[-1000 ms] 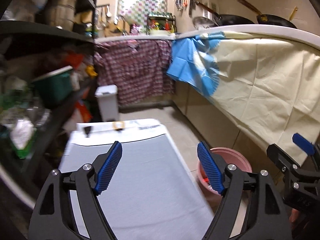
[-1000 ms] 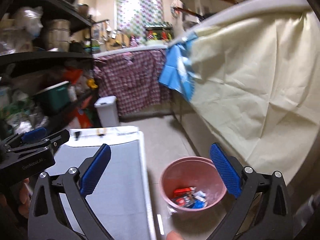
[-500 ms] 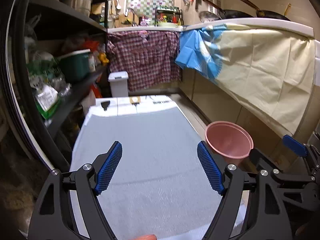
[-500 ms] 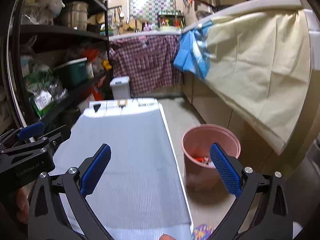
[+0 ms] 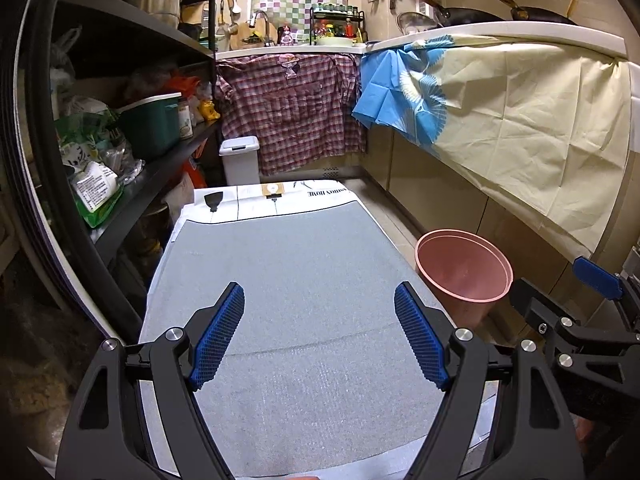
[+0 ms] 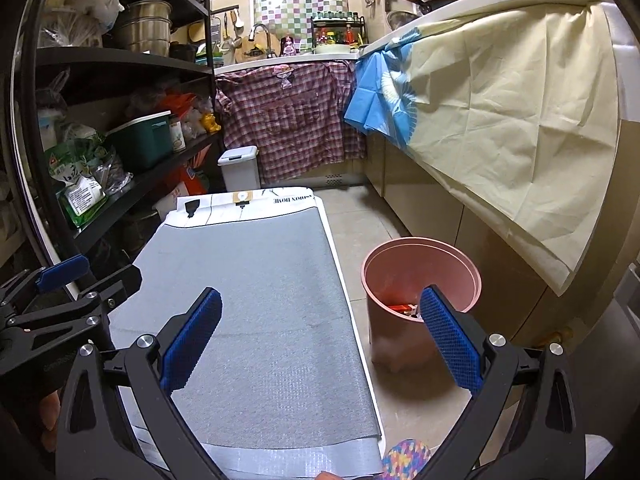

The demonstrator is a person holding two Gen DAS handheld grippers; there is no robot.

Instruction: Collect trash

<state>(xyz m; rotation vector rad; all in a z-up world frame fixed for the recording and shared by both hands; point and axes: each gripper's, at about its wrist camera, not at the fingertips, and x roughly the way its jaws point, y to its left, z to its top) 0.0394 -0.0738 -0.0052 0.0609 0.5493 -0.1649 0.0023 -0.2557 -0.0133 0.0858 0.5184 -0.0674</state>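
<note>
Left gripper (image 5: pixel 320 340) over grey mat (image 5: pixel 296 280), jaws spread wide, nothing between blue pads. Right gripper (image 6: pixel 320 344) likewise released, empty, straddling mat's right edge and floor gap. Pink trash bin (image 6: pixel 420 280) on tiled floor at 2 o'clock from mat, just beside its right edge; red and white wrappers (image 6: pixel 404 309) visible at bin bottom. Mat surface bare. White lidded bin (image 5: pixel 240 160) at 12 o'clock beyond mat, beneath plaid cloth (image 5: pixel 292 108). Black shelving (image 5: pixel 120 128) at 9 o'clock.
</note>
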